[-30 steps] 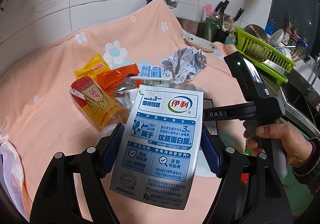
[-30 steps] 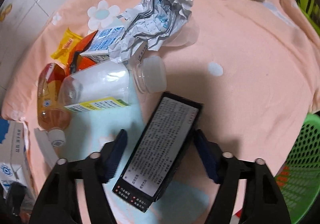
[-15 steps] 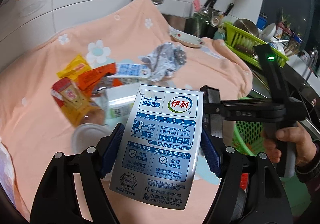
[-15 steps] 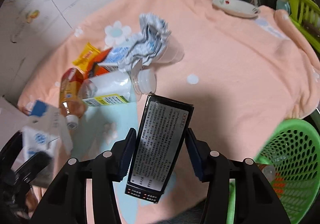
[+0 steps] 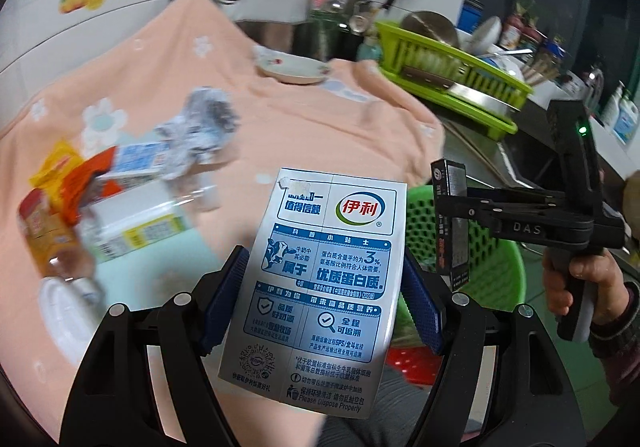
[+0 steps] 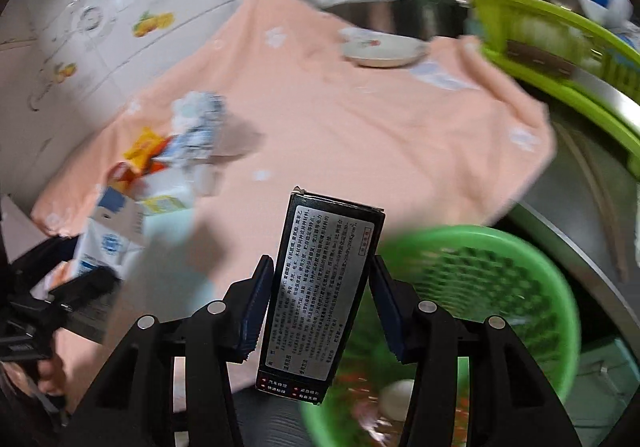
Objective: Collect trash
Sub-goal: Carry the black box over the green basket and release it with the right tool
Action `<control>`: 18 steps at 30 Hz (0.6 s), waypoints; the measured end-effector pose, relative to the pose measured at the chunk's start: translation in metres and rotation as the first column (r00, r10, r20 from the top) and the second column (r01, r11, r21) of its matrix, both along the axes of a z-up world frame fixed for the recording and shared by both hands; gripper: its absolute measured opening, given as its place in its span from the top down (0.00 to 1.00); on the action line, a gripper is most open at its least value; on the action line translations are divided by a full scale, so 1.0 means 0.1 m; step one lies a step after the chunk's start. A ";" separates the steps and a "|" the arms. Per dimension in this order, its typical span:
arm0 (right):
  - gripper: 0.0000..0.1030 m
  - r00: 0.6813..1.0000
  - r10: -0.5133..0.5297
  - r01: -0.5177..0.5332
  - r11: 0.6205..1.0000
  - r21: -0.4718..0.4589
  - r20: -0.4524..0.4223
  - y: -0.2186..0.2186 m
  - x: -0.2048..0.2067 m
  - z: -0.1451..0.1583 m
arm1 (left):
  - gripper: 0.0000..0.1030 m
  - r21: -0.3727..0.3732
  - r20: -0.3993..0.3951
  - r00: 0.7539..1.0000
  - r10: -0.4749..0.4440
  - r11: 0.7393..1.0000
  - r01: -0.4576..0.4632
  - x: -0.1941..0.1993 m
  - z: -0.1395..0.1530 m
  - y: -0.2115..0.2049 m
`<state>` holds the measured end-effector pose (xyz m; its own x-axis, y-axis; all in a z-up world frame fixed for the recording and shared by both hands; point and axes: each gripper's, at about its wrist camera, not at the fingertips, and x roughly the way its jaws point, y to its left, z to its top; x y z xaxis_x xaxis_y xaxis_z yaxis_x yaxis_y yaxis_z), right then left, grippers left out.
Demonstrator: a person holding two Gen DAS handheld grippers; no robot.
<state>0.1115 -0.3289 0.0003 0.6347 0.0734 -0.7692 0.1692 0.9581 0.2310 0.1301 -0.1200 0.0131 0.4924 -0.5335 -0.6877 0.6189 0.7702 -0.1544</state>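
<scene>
A tiled kitchen wall with fruit stickers backs a worktop (image 5: 320,119) draped in a peach flowered cloth, with a lime dish rack (image 5: 452,75) and a small plate (image 5: 292,67) at its far end. The left gripper (image 5: 324,299) is seen closed on a flattened milk carton (image 5: 328,275), which is clamped across its width between the blue-padded fingers (image 5: 224,299) and held upright, printed face to the camera, presumably so the thin card does not fold or slip in transit. The right gripper (image 6: 316,299) is likewise closed on a black box (image 6: 320,295), gripped on its long side faces with the label outward and most of its length projecting ahead of the fingers. Both items are lifted clear of the cloth. A green mesh basket (image 6: 532,287) is observed below and to the right of the right fingers, past the edge of the worktop, with some refuse already visible inside; it is judged to be the collection point, and the box is held near its rim for release. In the left view the same basket shows behind the carton, ahead and right of the fingers. The remaining trash (image 5: 120,187), comprising wrappers, a crumpled paper, a small carton and bottles, lies clustered on the cloth ahead and left of both pairs of fingers, blurred in both views. It is judged that two drops are pending and that further collection is outstanding.
</scene>
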 end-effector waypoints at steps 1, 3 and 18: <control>0.54 1.000 -0.014 0.014 1.000 -0.005 -0.011 -0.10 -0.05 -0.04 | 0.29 -0.002 -0.003 1.000 -0.012 1.000 0.012 -0.02 -0.01 -0.07; 0.54 0.998 -0.047 0.046 0.999 -0.030 -0.037 -0.29 -0.13 -0.14 | 0.29 -0.005 -0.010 0.999 -0.037 0.999 0.037 -0.05 -0.02 -0.23; 0.53 0.972 -0.118 0.101 0.991 -0.093 -0.203 -0.77 -0.45 -1.01 | 0.29 0.047 -0.088 0.986 -0.141 0.988 0.146 -0.22 -0.37 -1.05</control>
